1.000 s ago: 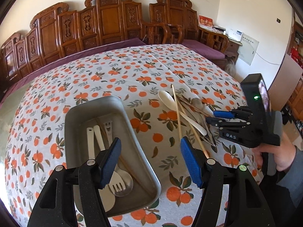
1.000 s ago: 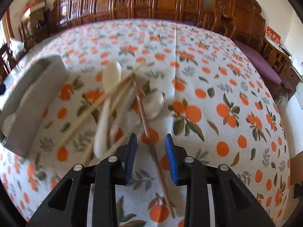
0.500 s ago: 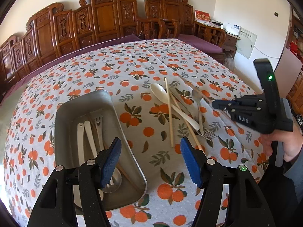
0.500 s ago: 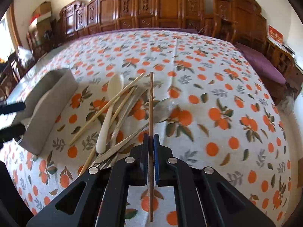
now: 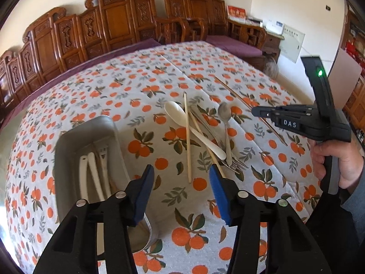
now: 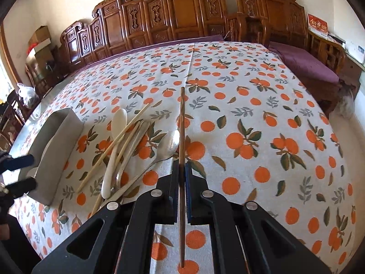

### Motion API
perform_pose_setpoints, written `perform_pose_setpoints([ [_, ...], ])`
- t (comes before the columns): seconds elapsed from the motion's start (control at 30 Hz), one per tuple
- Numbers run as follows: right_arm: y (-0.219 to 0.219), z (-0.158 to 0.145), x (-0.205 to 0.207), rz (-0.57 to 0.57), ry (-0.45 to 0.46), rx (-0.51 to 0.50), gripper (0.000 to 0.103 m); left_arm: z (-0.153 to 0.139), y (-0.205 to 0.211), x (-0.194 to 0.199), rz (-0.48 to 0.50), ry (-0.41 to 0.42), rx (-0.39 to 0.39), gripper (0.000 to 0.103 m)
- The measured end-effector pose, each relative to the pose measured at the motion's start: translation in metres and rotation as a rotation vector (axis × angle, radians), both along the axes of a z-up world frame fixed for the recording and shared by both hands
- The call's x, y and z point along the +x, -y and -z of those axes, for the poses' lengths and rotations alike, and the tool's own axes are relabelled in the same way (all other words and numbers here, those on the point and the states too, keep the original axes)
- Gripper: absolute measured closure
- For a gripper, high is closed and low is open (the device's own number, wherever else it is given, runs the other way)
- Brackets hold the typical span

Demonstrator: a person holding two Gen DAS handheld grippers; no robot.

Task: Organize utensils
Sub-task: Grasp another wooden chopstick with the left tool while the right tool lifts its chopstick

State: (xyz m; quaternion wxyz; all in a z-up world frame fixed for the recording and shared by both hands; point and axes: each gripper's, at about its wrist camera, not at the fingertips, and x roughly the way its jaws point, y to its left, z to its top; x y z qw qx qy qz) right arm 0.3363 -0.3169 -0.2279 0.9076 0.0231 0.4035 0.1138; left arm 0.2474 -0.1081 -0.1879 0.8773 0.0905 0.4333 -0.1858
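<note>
While the sorting is only partly done: a few pale utensils (image 5: 94, 175) are already lying inside the metal tray (image 5: 68, 150), and a heap is waiting on the surface (image 5: 114, 86) beside it.
Right claw: the right claw (image 6: 182, 171) is clamping a dark chopstick (image 6: 181, 123) at mid-length, lifting it clear of the cloth and pointing it away from the camera.
Left claw: the left claw (image 5: 181, 191) is hovering between the tray and the heap with its jaws closing on nothing.
Left to sort: a white spoon (image 5: 182, 118), a metal spoon (image 5: 224, 123), pale chopsticks (image 5: 187, 137) and a fork (image 5: 237, 164) are lying crossed over one another, well apart from the tray's inside.
Judgement: most of the work is probably lying ahead, since the heap is looking bigger than the tray's contents.
Around: carved wooden chairs (image 6: 182, 11) are lining the far edge, and a person's hand (image 5: 337, 162) is gripping the right handle.
In the way: the crossed pieces are overlapping, so pulling one is likely disturbing the others; the tray wall is standing between the held chopstick and its resting place.
</note>
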Motion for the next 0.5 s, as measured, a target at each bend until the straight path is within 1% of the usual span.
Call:
perform_pose_setpoints([
  [0.03,-0.003,0.002,0.001,-0.008,-0.011,0.007,0.097,0.003,0.004,0.003,0.002,-0.014,0.009,0.061],
  [0.07,-0.007,0.004,0.002,-0.017,-0.013,-0.007,0.097,0.007,0.007,0.007,0.003,-0.025,0.017,0.063],
  [0.1,-0.009,0.004,0.002,-0.020,-0.012,-0.019,0.097,0.011,0.012,0.012,0.003,-0.037,0.024,0.064],
  [0.3,-0.011,0.005,0.003,-0.026,-0.022,0.006,0.097,0.029,0.031,0.045,-0.020,-0.098,0.046,0.069],
  [0.5,-0.005,0.001,0.003,-0.024,-0.013,0.036,0.097,0.038,0.046,0.072,-0.026,-0.133,0.069,0.077],
])
